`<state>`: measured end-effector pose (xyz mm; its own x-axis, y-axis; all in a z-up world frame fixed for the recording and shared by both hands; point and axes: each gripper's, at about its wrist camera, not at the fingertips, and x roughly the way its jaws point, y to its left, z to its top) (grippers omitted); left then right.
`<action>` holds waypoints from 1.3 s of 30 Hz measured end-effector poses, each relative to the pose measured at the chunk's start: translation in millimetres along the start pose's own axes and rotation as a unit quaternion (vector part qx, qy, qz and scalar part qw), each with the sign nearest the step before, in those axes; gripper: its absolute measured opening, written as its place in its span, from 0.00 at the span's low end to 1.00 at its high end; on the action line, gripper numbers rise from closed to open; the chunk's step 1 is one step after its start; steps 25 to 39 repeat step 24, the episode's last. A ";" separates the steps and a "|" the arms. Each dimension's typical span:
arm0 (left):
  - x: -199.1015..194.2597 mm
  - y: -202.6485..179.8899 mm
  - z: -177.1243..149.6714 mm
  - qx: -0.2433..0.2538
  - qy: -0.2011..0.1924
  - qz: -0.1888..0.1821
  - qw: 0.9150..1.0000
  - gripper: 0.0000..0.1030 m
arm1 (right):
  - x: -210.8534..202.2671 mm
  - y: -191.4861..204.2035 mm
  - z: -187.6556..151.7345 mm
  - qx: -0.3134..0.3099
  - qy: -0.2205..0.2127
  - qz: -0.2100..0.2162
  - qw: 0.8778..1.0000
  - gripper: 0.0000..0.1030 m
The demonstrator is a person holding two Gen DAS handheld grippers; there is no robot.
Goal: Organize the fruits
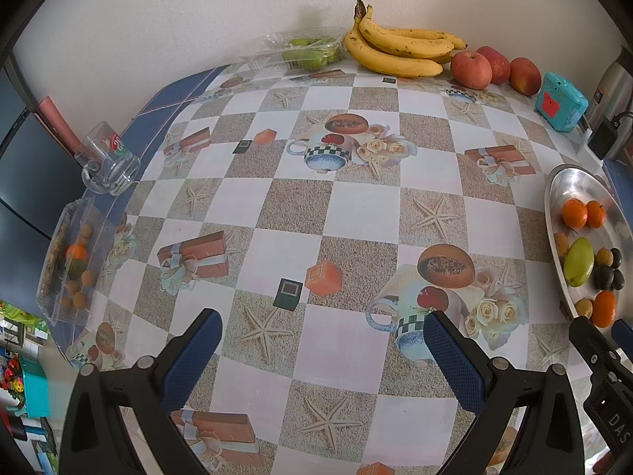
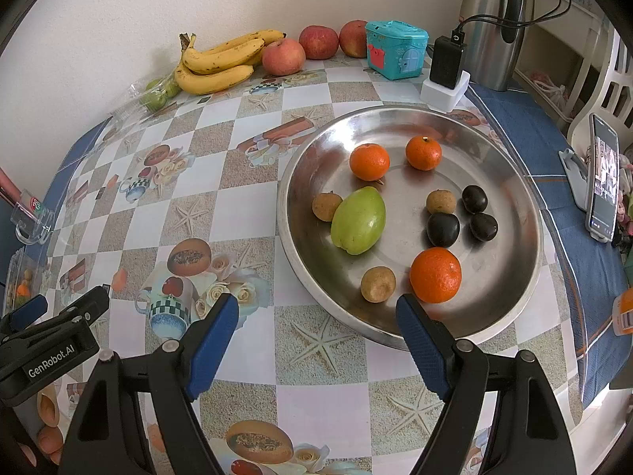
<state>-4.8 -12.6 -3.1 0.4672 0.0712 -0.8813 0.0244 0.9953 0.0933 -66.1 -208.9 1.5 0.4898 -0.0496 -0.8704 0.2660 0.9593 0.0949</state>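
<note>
A steel plate (image 2: 494, 277) holds three oranges (image 2: 435, 275), a green mango (image 2: 359, 220), three dark fruits (image 2: 443, 229) and three small brown fruits (image 2: 378, 284). My right gripper (image 2: 316, 322) is open and empty just in front of the plate's near rim. My left gripper (image 1: 322, 338) is open and empty over the checked tablecloth, left of the plate (image 1: 569, 182). A clear tray (image 1: 69, 257) at the table's left edge holds small brown fruits and an orange. Bananas (image 1: 399, 49) and three apples (image 1: 470, 70) lie by the wall.
A clear box of green fruits (image 1: 308, 53) sits left of the bananas. A glass mug (image 1: 105, 162) stands at the left edge. A teal toy box (image 2: 395, 49), a charger (image 2: 447, 63), a steel flask (image 2: 494, 23) and a phone on a stand (image 2: 603, 178) are at the right.
</note>
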 end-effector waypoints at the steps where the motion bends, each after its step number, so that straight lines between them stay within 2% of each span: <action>1: 0.0 0.0 0.1 0.000 0.000 0.000 1.000 1.00 | 0.0 0.0 -0.2 0.000 0.000 0.000 1.000 0.80; 15: 0.9 -1.1 -2.7 0.005 -0.001 -0.001 1.000 1.00 | 0.3 0.0 0.6 0.000 0.000 0.000 1.000 0.80; 20: -8.2 -0.2 -1.7 0.004 -0.023 -0.015 1.000 0.99 | 1.7 0.1 -0.9 0.002 0.001 0.001 1.000 0.80; 39: -9.0 0.0 0.0 0.003 -0.022 -0.018 1.000 0.99 | 3.2 0.1 -1.6 0.003 0.002 0.001 1.000 0.80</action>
